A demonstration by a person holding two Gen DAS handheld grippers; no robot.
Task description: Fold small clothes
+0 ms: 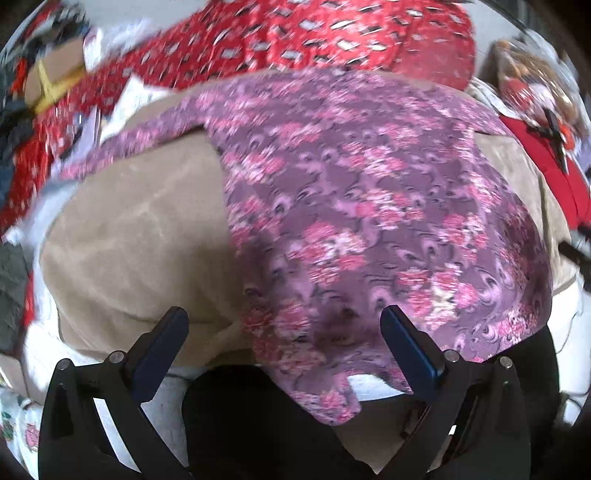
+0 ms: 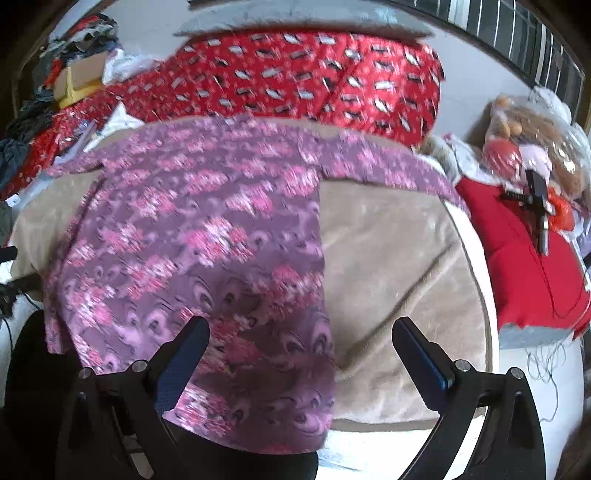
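Note:
A purple garment with pink flowers (image 1: 369, 206) lies spread on a beige plush mat (image 1: 140, 229); its sleeves reach out to both sides at the far end. My left gripper (image 1: 284, 321) is open, its fingers straddling the garment's near left hem, which hangs over the mat's front edge. In the right wrist view the same garment (image 2: 192, 221) covers the mat's left half, the beige mat (image 2: 391, 258) bare at right. My right gripper (image 2: 301, 328) is open above the garment's near right edge, with nothing between its fingers.
A red patterned cloth (image 2: 303, 74) lies heaped behind the mat. A red cushion (image 2: 524, 258) and a plastic-wrapped bundle (image 2: 535, 140) sit at right. A cardboard box (image 2: 81, 77) and piled clothes (image 2: 74, 33) stand at the far left. White surface (image 2: 376, 443) edges the mat.

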